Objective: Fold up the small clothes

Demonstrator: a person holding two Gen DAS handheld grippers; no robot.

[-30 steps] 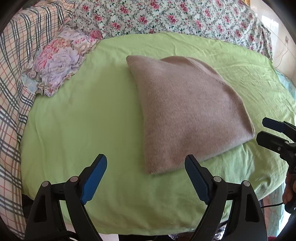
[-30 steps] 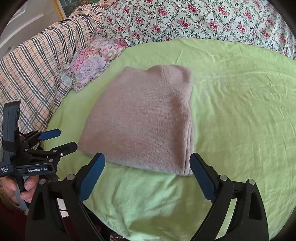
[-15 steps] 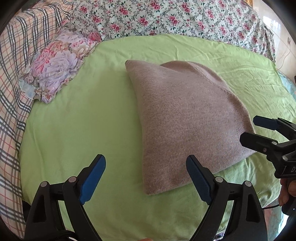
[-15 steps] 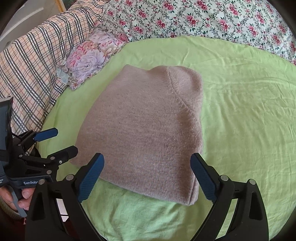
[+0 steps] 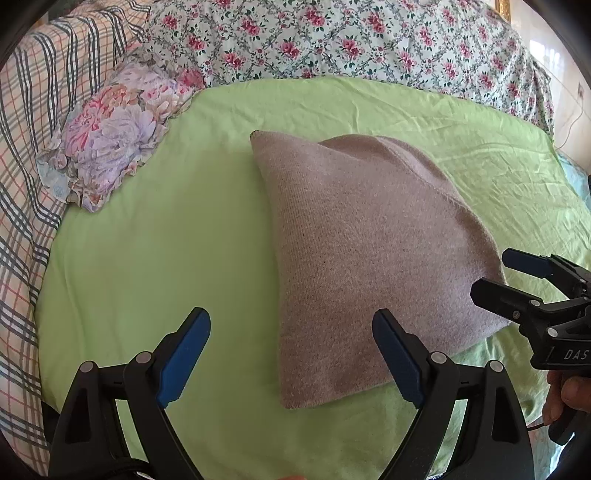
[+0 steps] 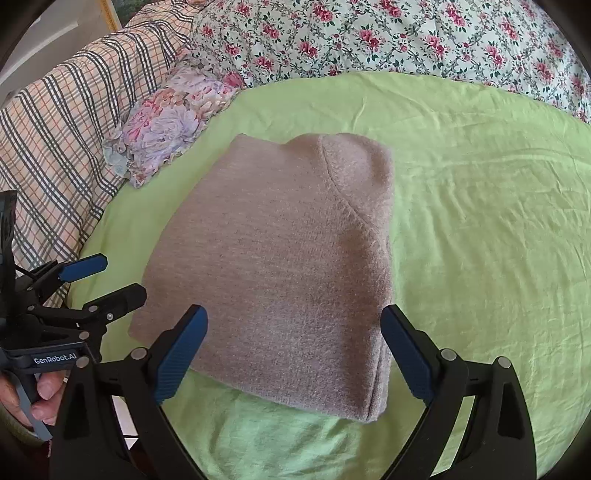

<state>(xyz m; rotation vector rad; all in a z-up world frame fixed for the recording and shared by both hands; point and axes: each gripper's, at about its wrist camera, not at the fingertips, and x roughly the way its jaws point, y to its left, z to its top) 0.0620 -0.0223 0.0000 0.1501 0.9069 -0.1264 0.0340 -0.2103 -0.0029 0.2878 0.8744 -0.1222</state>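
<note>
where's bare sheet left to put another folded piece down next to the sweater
Two patches of green sheet are free: a wide one on the sweater's right, running to the floral quilt, and one on its left, bordered by the flowered pillow and plaid blanket. The near edge is crowded: both open tongs, left tongs and right tongs, hover there.

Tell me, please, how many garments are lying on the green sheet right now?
1: a folded brown sweater lies on the middle of the green sheet, near its front edge, between the two open claws. Nothing else shows, though something could be folded inside it.
</note>
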